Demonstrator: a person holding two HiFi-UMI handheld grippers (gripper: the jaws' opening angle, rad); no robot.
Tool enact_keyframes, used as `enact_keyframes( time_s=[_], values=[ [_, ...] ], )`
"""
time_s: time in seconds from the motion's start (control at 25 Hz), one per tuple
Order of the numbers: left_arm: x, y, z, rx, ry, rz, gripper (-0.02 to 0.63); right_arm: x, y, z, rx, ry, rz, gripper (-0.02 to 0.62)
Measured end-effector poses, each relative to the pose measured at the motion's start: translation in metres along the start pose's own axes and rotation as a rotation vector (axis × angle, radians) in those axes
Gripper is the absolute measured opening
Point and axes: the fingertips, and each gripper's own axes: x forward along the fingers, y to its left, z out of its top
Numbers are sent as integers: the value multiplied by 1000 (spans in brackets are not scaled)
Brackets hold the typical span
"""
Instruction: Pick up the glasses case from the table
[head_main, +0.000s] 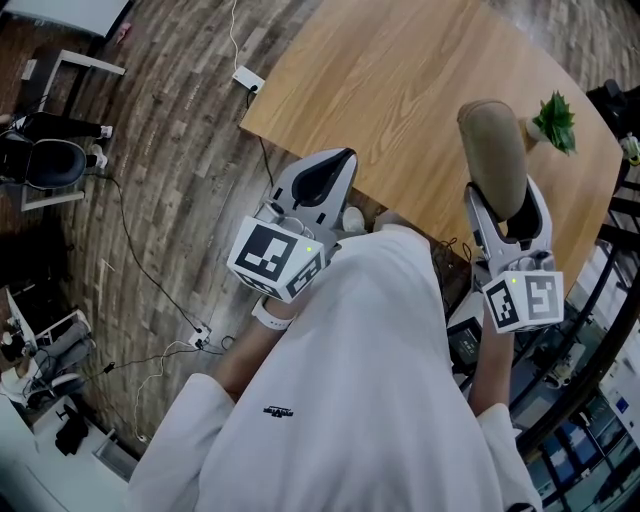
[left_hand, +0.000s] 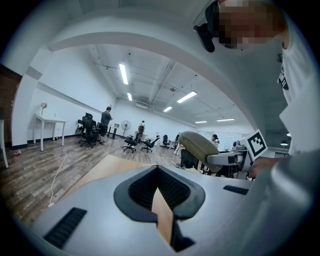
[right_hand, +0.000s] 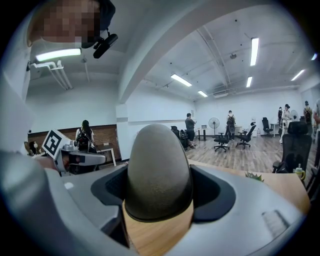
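A person in a white shirt (head_main: 370, 400) stands at the near edge of a pale wooden table (head_main: 400, 90), a gripper in each hand. In the head view the right gripper (head_main: 508, 205) sits at 3 o'clock. Its jaws are clamped on the glasses case (head_main: 492, 150), an oblong, round-ended shell with a matte, finely grained olive-grey skin. The case is held above the tabletop, its free end pointing toward 12 o'clock. The right gripper view shows dark pads pressed to both flanks of the case (right_hand: 157, 170), with smooth wood grain beneath it.

The left gripper (head_main: 325, 175), at 9 o'clock from the right one, hangs over the table's near edge. Its jaws are drawn together to a point with nothing between them.

At 2 o'clock from the case, a small spiky green plant (head_main: 556, 122) stands on the table.

Beyond the table's rounded corner lies a grey-brown plank floor (head_main: 170, 180), crossed by thin cables. A white power adapter (head_main: 248, 78) rests there at 11 o'clock, and a black office chair (head_main: 50, 160) stands at 9 o'clock.

The gripper views open onto a white-walled office under ceiling strip lights (left_hand: 123, 73). Farther back are a pedestal fan (right_hand: 214, 121), rolling chairs and several standing people.
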Motion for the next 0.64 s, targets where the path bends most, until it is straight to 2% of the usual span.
enact_keyframes(
  time_s=[0.64],
  values=[
    [-11,-11,1,10,4,-7,3,-13,3,-1,12,-4,-12,373]
  ],
)
